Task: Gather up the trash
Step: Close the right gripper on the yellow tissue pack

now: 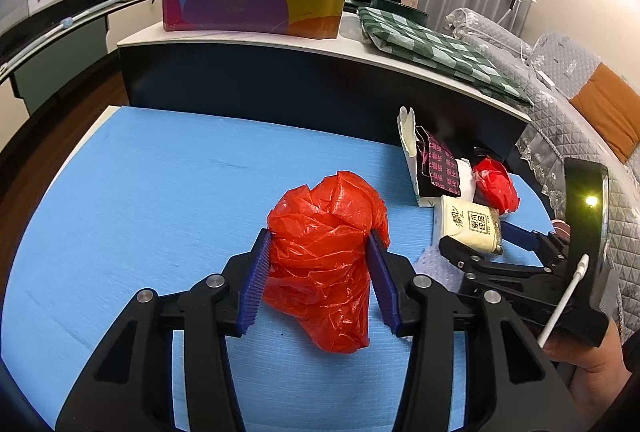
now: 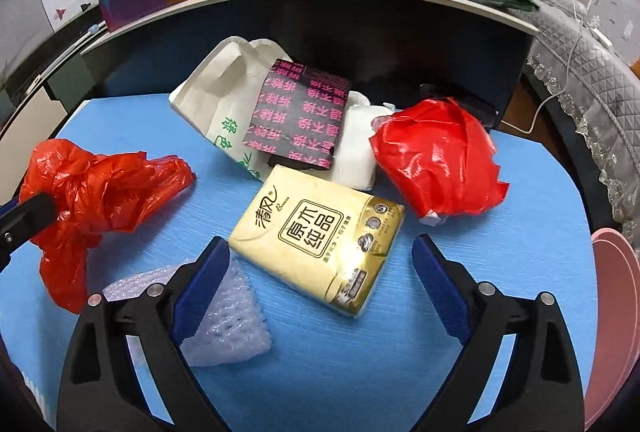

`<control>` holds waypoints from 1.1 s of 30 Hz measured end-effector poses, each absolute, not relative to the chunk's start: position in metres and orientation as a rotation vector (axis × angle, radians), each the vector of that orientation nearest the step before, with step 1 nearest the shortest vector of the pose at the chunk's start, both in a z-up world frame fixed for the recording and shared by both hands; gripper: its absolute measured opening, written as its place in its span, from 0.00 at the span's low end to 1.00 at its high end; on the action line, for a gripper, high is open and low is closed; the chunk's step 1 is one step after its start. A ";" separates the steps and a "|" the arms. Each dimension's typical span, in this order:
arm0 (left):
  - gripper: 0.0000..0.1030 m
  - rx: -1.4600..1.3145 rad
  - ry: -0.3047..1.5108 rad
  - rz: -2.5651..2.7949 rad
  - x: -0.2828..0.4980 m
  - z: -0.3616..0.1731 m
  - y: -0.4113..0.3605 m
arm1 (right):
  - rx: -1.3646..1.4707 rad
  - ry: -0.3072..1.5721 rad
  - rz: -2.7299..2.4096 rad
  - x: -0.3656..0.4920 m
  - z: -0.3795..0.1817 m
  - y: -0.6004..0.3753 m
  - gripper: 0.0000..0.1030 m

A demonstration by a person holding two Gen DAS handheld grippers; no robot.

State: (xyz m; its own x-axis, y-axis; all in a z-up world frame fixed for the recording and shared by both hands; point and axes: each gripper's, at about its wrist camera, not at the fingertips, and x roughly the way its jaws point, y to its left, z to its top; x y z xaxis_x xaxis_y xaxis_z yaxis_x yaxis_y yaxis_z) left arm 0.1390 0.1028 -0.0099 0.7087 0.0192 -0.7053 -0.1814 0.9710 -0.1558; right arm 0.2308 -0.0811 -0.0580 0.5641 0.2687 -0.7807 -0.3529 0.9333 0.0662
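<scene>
My left gripper [image 1: 318, 240] is shut on a crumpled red plastic bag [image 1: 328, 264] just above the blue mat [image 1: 160, 199]; the bag also shows at the left of the right wrist view [image 2: 96, 199]. My right gripper [image 2: 320, 252] is open around a yellow tissue pack [image 2: 316, 236] that lies on the mat, apart from both fingers. Behind the pack lie a white paper bag [image 2: 216, 99], a black wrapper with pink print [image 2: 300, 115], white tissue [image 2: 356, 151] and a second red plastic wad [image 2: 436, 155]. A piece of white foam wrap [image 2: 232, 324] lies by the right gripper's left finger.
A dark cabinet [image 1: 280, 87] stands behind the mat, with a colourful box [image 1: 252, 7] and a green checked cloth [image 1: 436, 47] on top. A quilted grey sofa [image 1: 560, 79] is at the right. A pink bin rim [image 2: 616, 312] shows at the far right.
</scene>
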 end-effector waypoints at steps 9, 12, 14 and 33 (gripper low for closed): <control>0.45 -0.230 0.762 0.109 0.138 -0.005 0.103 | -0.105 0.891 0.394 0.220 -0.050 -0.087 0.43; 0.45 -0.227 0.758 0.106 0.136 -0.003 0.101 | -0.098 0.890 0.410 0.215 -0.045 -0.090 0.33; 0.45 -0.227 0.756 0.106 0.133 -0.002 0.101 | -0.090 0.889 0.419 0.210 -0.042 -0.095 0.23; 0.45 -0.243 0.734 0.125 0.121 0.005 0.110 | -0.091 0.851 0.380 0.219 -0.039 -0.069 0.92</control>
State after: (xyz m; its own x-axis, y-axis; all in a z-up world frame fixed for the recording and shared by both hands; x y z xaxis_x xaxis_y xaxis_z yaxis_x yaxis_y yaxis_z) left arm 0.1213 0.1096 0.0054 0.7369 0.0275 -0.6754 -0.1970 0.9645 -0.1757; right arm 0.2192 -0.0686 -0.0392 0.5965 0.2912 -0.7479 -0.3630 0.9290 0.0721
